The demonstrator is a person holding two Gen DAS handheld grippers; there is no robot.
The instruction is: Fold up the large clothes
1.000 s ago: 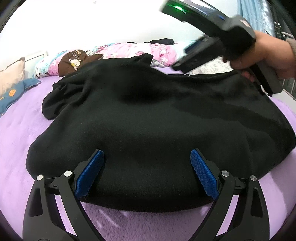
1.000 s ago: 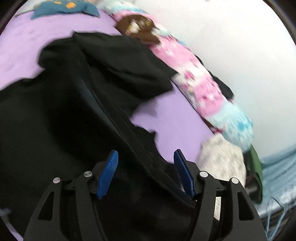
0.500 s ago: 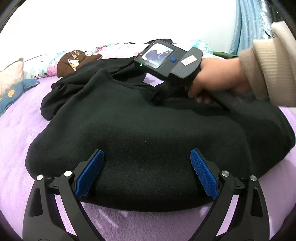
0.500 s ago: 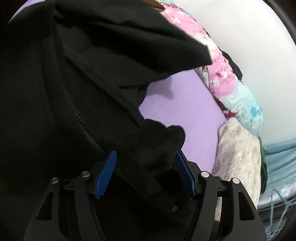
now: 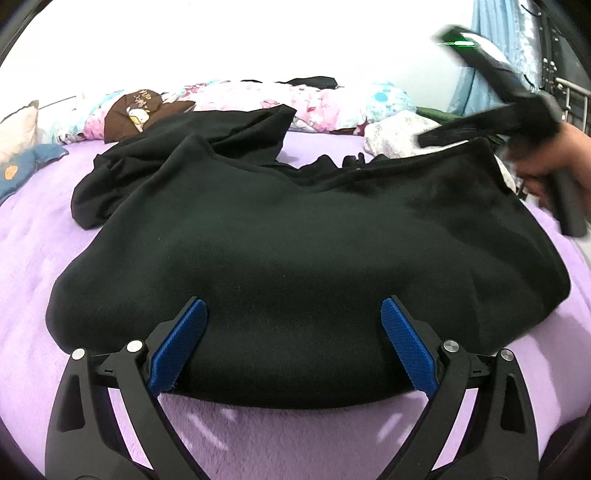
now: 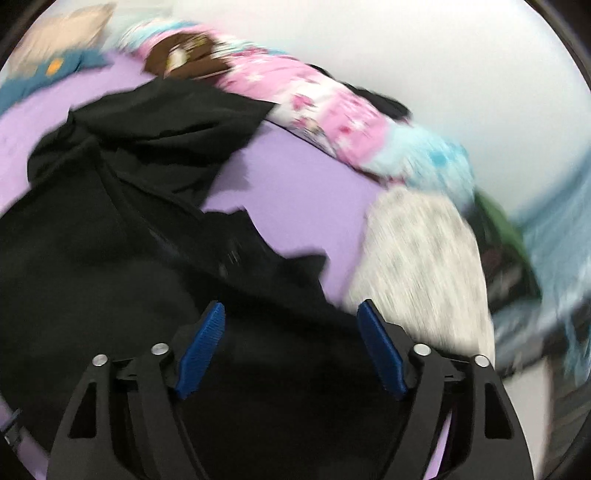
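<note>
Purple blanket (image 5: 33, 236) covering the bed. Along the white wall (image 5: 258, 33): pink floral bedding (image 5: 258, 99), a brown cartoon-print cushion (image 5: 136, 110), and a pale speckled pillow (image 6: 421, 258). Blue curtain (image 5: 491, 48) at right; blue cushion (image 5: 29, 162) at left.

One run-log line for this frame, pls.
stage: fold underway | black garment: bunched on purple bedspread | left gripper: open at near hem | right gripper: jaws opening, nothing gripped

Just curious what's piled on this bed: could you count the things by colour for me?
Black: 1 garment
Purple: 1 blanket
Pink floral: 1 quilt
Blue: 1 cushion
White speckled: 1 cloth
Total: 5
</note>
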